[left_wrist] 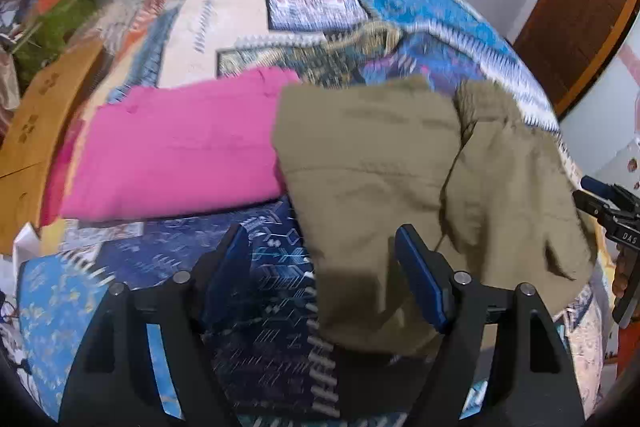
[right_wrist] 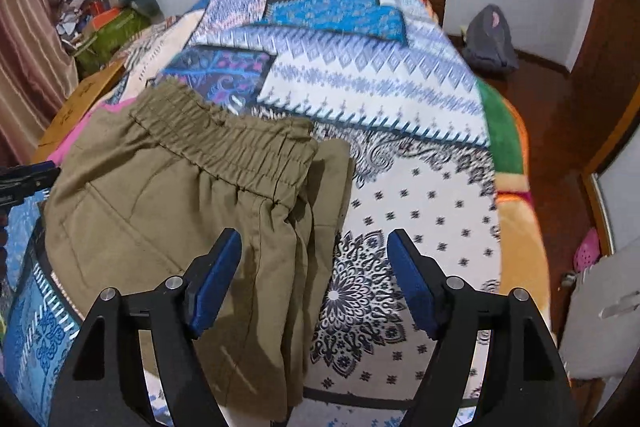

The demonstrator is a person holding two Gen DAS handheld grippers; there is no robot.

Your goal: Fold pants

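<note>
"DAS" stands on the right tongs [left_wrist: 600, 203].

Left gripper [left_wrist: 320, 267] and right gripper [right_wrist: 314, 263]: black angular plastic frames. Blue pads [left_wrist: 420, 279] line each finger. Silver screws [right_wrist: 174, 282] sit at the pivots.

A bed [right_wrist: 420, 211] carries everything here, spread with a patchwork cover [left_wrist: 224, 27] of blue, white and cream printed panels. At its right edge a green and orange blanket [right_wrist: 508, 147] shows from under the cover. Directly on the cover lie folded olive pants [right_wrist: 168, 195], their gathered elastic waistband turned toward the far side of the bed and the layered edges stacked on the right. Just beside them on the left lies a folded pink garment [left_wrist: 176, 147]; the olive cloth overlaps its right end.
</note>
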